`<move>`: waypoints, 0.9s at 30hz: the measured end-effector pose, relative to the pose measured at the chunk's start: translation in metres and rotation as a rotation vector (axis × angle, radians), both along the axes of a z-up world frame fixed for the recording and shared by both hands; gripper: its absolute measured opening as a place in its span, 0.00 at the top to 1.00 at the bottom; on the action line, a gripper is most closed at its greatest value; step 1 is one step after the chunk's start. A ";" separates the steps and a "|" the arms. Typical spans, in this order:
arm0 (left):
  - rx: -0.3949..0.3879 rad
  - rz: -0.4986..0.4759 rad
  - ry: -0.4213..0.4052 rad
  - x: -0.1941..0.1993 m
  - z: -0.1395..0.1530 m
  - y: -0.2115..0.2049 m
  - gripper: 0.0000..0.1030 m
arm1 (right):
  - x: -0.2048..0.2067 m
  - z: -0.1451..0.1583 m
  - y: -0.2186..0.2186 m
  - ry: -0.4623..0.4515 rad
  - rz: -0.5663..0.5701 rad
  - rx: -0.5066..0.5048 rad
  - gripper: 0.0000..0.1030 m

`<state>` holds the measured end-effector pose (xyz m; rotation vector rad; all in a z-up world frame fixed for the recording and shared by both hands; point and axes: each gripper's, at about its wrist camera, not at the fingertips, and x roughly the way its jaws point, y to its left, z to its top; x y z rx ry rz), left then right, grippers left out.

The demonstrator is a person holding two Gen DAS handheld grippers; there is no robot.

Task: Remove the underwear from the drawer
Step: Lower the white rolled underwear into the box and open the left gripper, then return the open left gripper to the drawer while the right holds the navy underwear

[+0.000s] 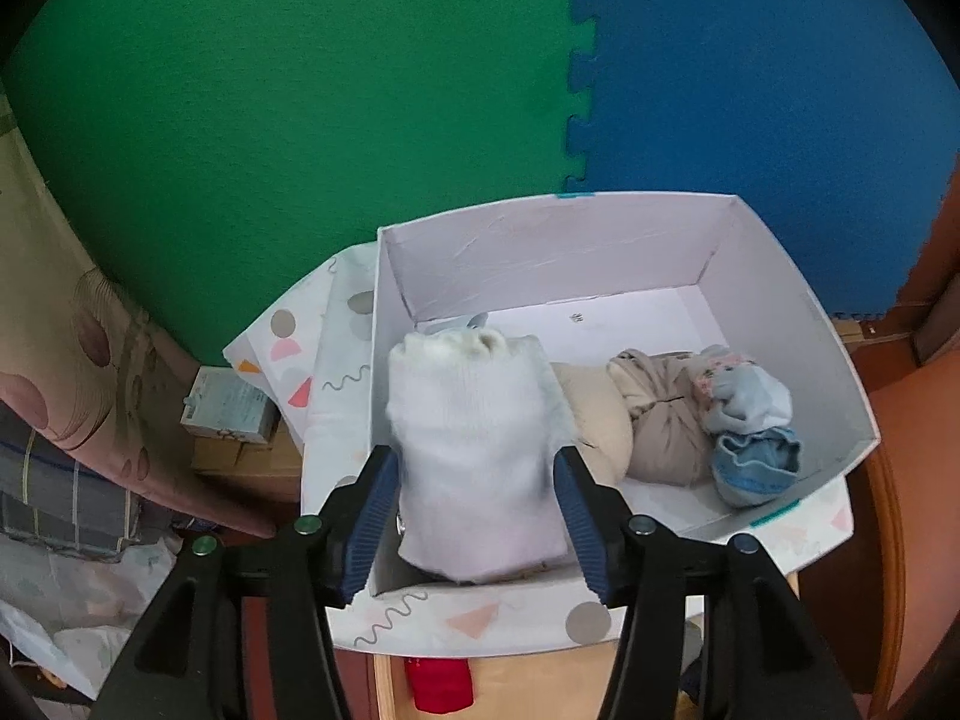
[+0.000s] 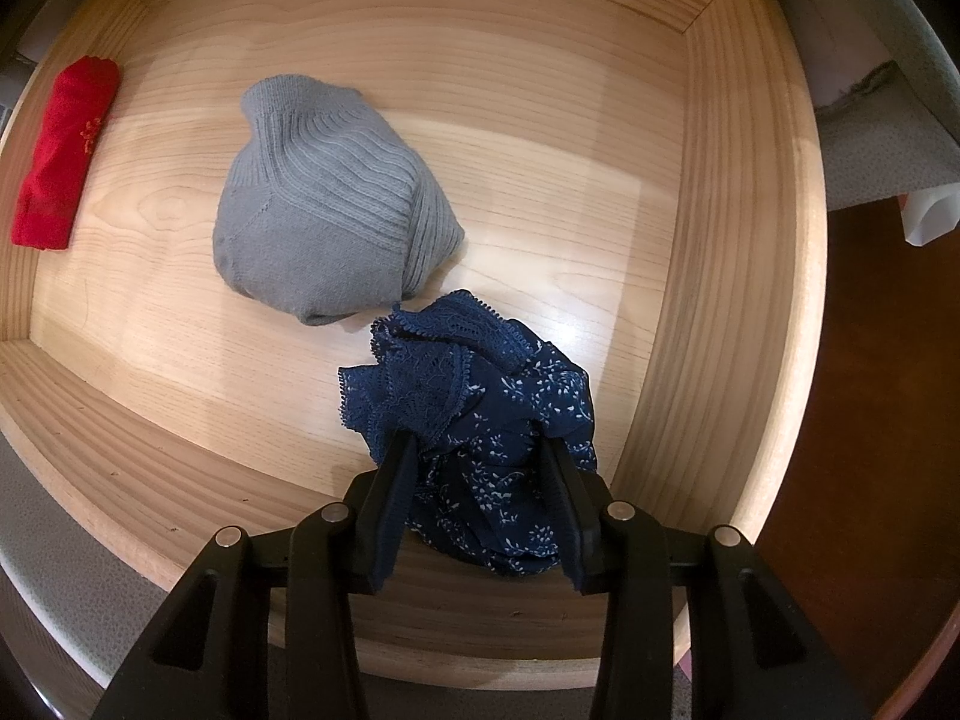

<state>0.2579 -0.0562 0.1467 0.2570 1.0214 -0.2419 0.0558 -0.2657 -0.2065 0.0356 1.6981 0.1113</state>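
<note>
Wooden drawer (image 2: 708,240) below; right gripper (image 2: 480,516) points straight down.

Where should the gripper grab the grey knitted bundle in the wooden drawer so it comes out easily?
Probably from straight above, pinching the narrow ribbed neck at the top of the grey bundle. It lies apart from the red roll and the drawer walls, so there is room for both fingers; its wide rounded body looks harder to span.

Green foam mat (image 1: 270,120) beside blue foam mat (image 1: 750,90).
</note>
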 end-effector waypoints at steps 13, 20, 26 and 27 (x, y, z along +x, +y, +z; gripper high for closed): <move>-0.012 -0.014 -0.023 -0.029 0.026 0.016 0.46 | 0.000 -0.001 0.003 0.001 -0.001 -0.006 0.62; -0.013 -0.011 -0.003 -0.069 0.019 0.047 0.46 | 0.002 -0.003 0.004 0.005 -0.001 -0.012 0.62; -0.029 0.048 0.016 -0.110 -0.014 0.083 0.46 | 0.002 -0.003 0.004 0.005 -0.001 -0.013 0.62; -0.018 0.063 0.017 -0.116 -0.021 0.087 0.46 | 0.002 -0.003 0.004 0.006 -0.001 -0.014 0.62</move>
